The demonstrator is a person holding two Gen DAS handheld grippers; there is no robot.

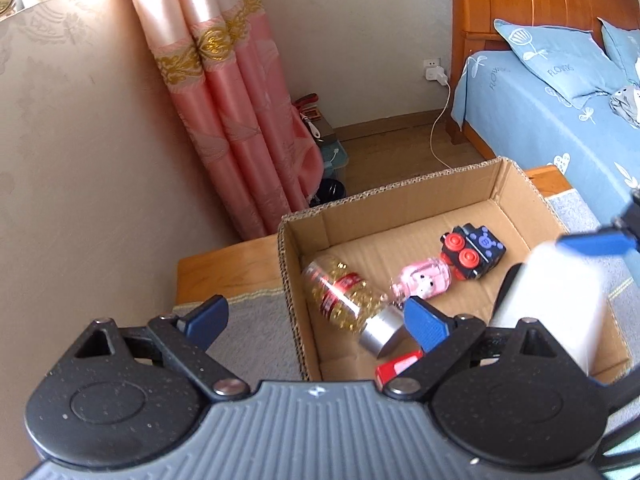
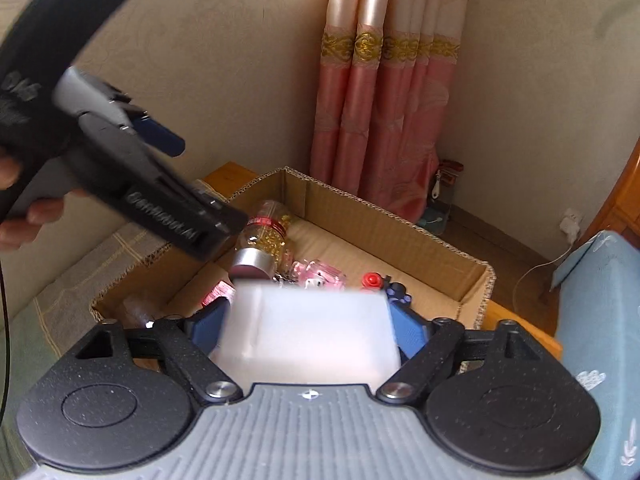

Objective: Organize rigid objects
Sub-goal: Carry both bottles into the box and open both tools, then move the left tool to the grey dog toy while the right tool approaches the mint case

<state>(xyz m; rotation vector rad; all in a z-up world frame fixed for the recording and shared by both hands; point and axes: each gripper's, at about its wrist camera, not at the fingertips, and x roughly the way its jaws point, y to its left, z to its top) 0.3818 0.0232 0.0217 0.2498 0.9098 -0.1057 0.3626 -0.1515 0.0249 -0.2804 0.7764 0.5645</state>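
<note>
Right gripper (image 2: 310, 332): nearest the lens; its blue fingers (image 2: 208, 326) were clamped on a blurred white block (image 2: 316, 328) above the near side of the cardboard box (image 2: 400, 216).
Left gripper (image 1: 316, 320): fingers stood apart with nothing between them, hovering over the near left corner of the box (image 1: 416, 184).
Capsule bottle (image 1: 344, 300): lay on its side at the box's left, silver cap (image 1: 378, 334) toward the near wall.
Red item (image 1: 400, 364): against the box's near wall, just beside the cap; too hidden to identify.
Pink toy (image 1: 424, 282): mid-box, touching or nearly touching the bottle.
Black-and-red toy (image 1: 472, 250): right of the pink toy, toward the box's far side.
White block, left view (image 1: 548, 304): held above the box's right half, not yet set down.
Risk, collision: both grippers crowded the box's near side, so a careless descent could knock one against the other.
Risk, landing: free floor looked limited to the box's right near corner; released elsewhere, the block would likely land on the toys.
Risk, slip: the block looked smooth, so a tilted hold could let it slide out early.
</note>
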